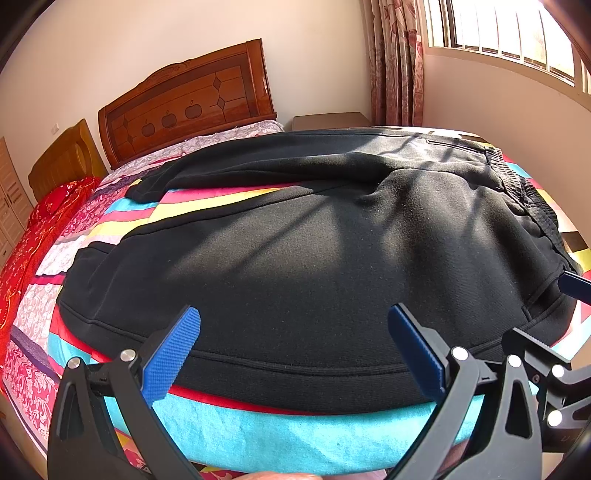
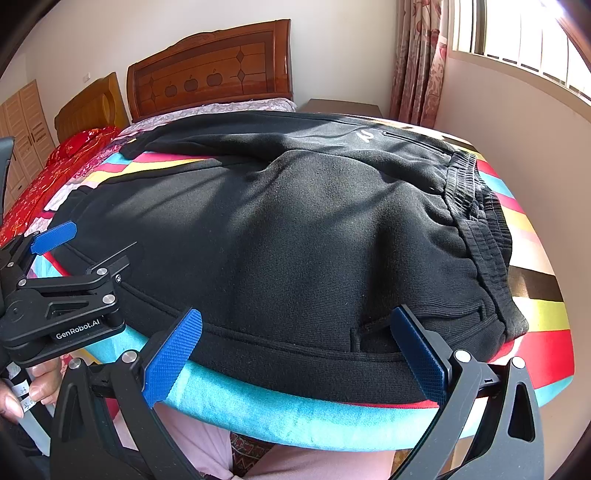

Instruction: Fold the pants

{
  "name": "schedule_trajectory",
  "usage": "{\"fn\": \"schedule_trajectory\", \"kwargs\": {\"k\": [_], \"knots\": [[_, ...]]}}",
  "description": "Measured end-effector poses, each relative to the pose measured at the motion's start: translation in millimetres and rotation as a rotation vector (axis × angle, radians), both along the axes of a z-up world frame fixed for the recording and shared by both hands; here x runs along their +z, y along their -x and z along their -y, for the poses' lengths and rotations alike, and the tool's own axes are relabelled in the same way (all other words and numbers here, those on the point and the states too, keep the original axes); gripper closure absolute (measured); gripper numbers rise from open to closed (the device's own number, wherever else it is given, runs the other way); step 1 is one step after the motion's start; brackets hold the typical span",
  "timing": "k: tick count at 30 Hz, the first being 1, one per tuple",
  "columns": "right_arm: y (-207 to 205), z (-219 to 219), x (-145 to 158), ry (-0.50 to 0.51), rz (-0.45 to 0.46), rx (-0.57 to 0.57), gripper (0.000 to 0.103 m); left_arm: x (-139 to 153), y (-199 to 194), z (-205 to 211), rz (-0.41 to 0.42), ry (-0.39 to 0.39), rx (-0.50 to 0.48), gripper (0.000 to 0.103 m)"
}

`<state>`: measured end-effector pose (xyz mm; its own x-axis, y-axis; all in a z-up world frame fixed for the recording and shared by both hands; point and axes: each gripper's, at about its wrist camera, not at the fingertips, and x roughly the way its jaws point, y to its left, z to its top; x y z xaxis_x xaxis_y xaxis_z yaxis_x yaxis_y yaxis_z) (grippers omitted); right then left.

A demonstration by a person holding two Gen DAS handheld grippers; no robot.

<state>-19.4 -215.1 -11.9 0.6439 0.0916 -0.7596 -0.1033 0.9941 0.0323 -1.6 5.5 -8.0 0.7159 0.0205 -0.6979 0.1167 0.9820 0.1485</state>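
Note:
Black sweatpants lie spread flat on a bed with a striped multicoloured blanket. The waistband is at the right, and both legs run off to the left, with a gap between them showing blanket. My left gripper is open and empty, just above the near edge of the near leg. My right gripper is open and empty over the near edge by the waistband corner. The left gripper also shows in the right wrist view at the left.
A wooden headboard stands at the far end of the bed. A red embroidered cloth lies at the left side. A curtain and a bright window are at the right, with a bedside cabinet in the corner.

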Motion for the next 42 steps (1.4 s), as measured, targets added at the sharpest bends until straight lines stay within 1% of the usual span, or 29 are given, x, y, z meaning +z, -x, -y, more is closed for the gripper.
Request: {"fn": "schedule_trajectory", "kwargs": {"k": [10,14,16,20,23,26,29,31,34,36,39,41,42], "knots": [[-2.2,3.6,-2.4,-0.010,-0.010,-0.009,0.004,-4.6,-0.2,-3.7,-0.011,0.005,0.000,0.001],[-5.2,11.4,-1.8,-0.017,0.000,-0.017,0.004,-8.9,-4.0,-4.5,-0.027,0.003,-0.004,0.001],[-7.6,17.7,-0.3,-0.016,0.011,-0.024,0.004,-10.8,-8.3,-5.9,-0.040,0.014,-0.006,0.001],[-18.4,33.6,0.0,-0.024,0.021,-0.044,0.004,-13.6,-20.3,-7.2,-0.052,0.001,0.002,0.001],[-34.1,47.0,3.9,-0.039,0.041,-0.026,0.004,-13.1,-34.2,-5.0,-0.065,-0.007,-0.016,0.001],[-58.8,62.4,16.1,-0.025,0.094,0.011,0.004,-8.6,-56.7,-0.3,-0.066,-0.028,-0.043,0.001],[-92.5,79.8,29.8,0.027,0.099,-0.006,0.004,-2.0,-85.0,2.3,-0.061,-0.050,-0.035,0.001],[-111.5,92.2,38.4,0.017,0.109,-0.014,0.004,2.7,-102.5,3.2,-0.062,-0.048,-0.026,0.001],[-139.2,102.5,42.1,0.011,0.097,-0.013,0.004,7.3,-124.9,8.7,-0.069,-0.040,-0.028,0.001],[-157.3,102.5,37.8,0.000,0.071,0.045,0.004,7.9,-139.8,13.8,-0.066,-0.044,-0.042,0.001],[-208.4,100.9,27.7,0.046,0.015,0.152,0.004,2.4,-173.7,13.2,-0.061,-0.013,-0.040,0.001],[-254.8,108.1,21.7,0.054,0.005,0.181,0.004,-7.9,-195.4,12.4,-0.100,-0.019,-0.022,0.001],[-280.2,113.3,19.6,0.034,-0.006,0.195,0.004,-13.0,-201.8,11.5,-0.119,-0.007,-0.024,0.001]]}}
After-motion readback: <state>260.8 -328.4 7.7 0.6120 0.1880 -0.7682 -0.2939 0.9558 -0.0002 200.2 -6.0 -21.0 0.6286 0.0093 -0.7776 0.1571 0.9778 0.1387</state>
